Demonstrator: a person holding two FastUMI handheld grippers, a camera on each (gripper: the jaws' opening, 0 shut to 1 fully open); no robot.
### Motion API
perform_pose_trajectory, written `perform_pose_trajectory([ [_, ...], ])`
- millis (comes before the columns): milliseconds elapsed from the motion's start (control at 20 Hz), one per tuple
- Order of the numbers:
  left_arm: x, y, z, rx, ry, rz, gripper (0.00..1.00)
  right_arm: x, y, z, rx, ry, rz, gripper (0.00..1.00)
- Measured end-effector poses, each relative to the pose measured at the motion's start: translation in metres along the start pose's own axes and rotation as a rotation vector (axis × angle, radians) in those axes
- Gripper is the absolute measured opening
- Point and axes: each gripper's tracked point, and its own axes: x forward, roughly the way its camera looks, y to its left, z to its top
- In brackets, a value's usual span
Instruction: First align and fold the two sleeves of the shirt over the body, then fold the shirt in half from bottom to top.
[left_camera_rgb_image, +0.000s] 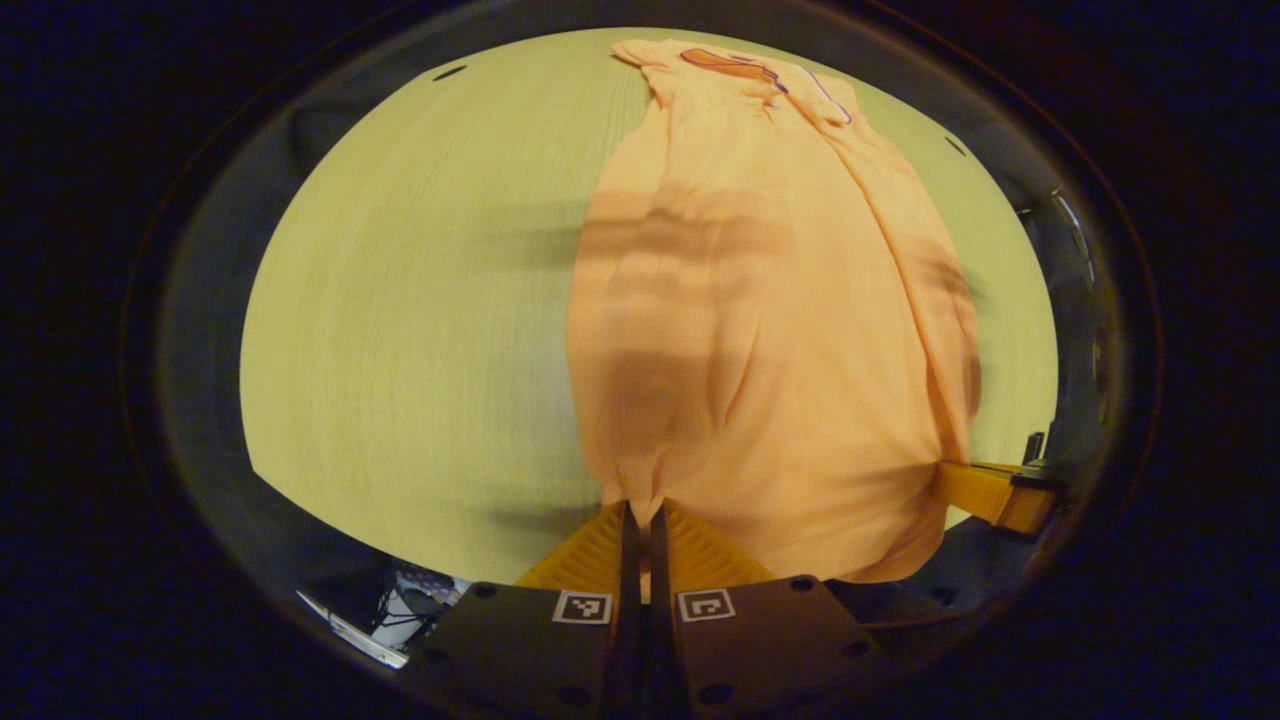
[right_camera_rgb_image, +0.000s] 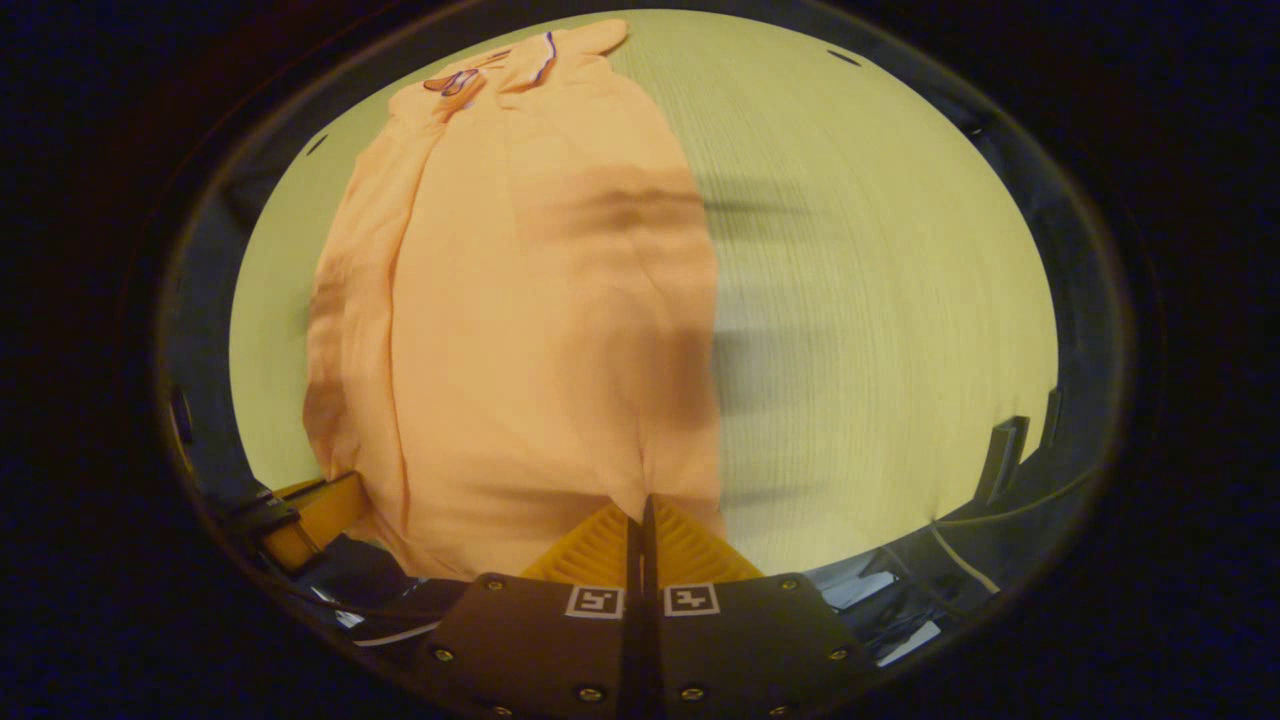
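pinching shirt (left_camera_rgb_image: 760, 330) hem: left gripper (left_camera_rgb_image: 640, 512); right gripper (right_camera_rgb_image: 640, 505) (table (left_camera_rgb_image: 420, 330) beneath)

Pale wooden table (left_camera_rgb_image: 420, 330); orange shirt (left_camera_rgb_image: 760, 330)

Orange shirt (left_camera_rgb_image: 760, 330) lies lengthwise on the table, collar with dark trim (right_camera_rgb_image: 470, 78) up at 12 o'clock, sleeves folded in over the body, hem bunched and lifted at 6 o'clock.

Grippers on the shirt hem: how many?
2. Left gripper pinches one bottom corner of the shirt; right gripper pinches the other, seen at the left gripper view's right edge.
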Motion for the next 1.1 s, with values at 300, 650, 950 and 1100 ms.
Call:
perform_pose_trajectory([
  [300,-0.026,0.0,0.047,-0.011,-0.064,-0.008,0.1,-0.023,0.01,0.034,-0.005,-0.056,0.011,0.0],
  [650,-0.034,-0.003,0.123,0.009,-0.117,-0.021,0.1,-0.046,0.024,0.105,-0.004,-0.133,0.03,0.01],
  [950,-0.037,0.0,0.194,0.053,-0.152,-0.018,0.1,-0.065,0.034,0.176,-0.039,-0.189,0.038,0.01],
  [1100,-0.04,0.001,0.242,0.07,-0.181,-0.013,0.1,-0.069,0.042,0.219,-0.05,-0.215,0.047,0.0],
])
